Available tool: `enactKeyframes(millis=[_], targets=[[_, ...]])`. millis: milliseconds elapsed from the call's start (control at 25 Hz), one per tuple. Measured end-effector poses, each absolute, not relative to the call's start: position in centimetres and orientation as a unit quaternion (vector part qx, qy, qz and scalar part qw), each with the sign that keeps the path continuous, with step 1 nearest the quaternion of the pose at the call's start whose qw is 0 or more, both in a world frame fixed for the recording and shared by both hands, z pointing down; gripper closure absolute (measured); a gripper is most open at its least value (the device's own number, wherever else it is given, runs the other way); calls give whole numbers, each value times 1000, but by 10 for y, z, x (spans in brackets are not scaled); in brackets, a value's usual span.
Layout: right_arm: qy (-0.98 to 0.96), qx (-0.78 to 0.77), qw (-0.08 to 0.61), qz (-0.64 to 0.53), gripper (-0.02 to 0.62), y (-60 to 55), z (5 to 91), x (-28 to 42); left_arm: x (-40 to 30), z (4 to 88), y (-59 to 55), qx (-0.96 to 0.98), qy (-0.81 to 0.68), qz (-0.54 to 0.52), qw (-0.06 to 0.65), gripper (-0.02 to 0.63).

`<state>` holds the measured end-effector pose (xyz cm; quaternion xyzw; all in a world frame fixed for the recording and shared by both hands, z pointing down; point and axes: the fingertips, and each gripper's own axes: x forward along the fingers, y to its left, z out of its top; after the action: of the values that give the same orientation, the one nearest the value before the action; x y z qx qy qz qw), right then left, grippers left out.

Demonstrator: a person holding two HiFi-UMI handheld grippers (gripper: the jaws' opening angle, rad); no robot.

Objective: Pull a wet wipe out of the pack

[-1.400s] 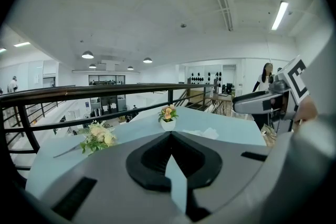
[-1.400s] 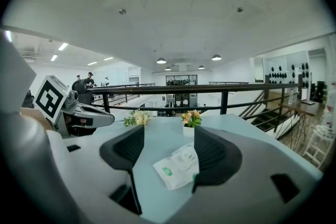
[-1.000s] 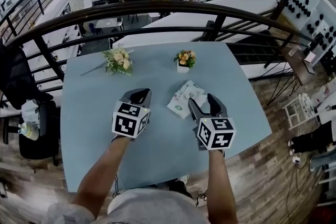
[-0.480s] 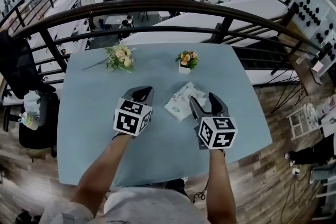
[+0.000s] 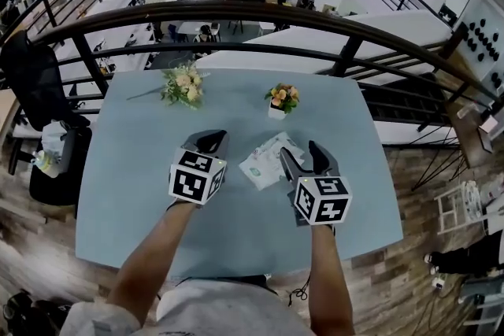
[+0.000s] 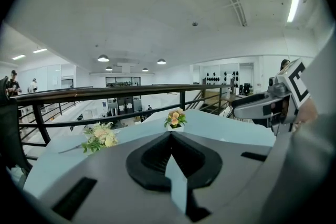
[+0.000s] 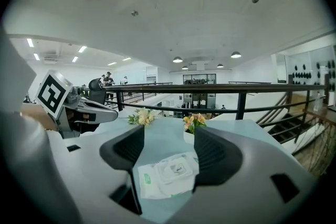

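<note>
Pale blue table (image 5: 134, 169) bears the wet wipe pack (image 5: 266, 160), flat, near my right gripper (image 5: 299, 152). Only that gripper's view frames the pack between my spread jaws, untouched. My left gripper (image 5: 209, 142), in its own view, has jaws met at the tips, holding nothing.
</note>
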<state>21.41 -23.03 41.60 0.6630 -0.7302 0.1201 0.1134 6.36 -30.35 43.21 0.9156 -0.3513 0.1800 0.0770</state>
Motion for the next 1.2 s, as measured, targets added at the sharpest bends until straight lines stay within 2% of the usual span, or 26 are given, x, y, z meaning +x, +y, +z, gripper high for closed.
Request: enactKeyframes(millis=[680, 1200], targets=[[-768, 611, 133, 139, 316, -260, 439, 229, 68, 436, -313, 891, -405, 186, 83, 612], [-780, 577, 177, 165, 316, -272, 476, 226, 64, 452, -318, 881, -420, 195, 94, 612]])
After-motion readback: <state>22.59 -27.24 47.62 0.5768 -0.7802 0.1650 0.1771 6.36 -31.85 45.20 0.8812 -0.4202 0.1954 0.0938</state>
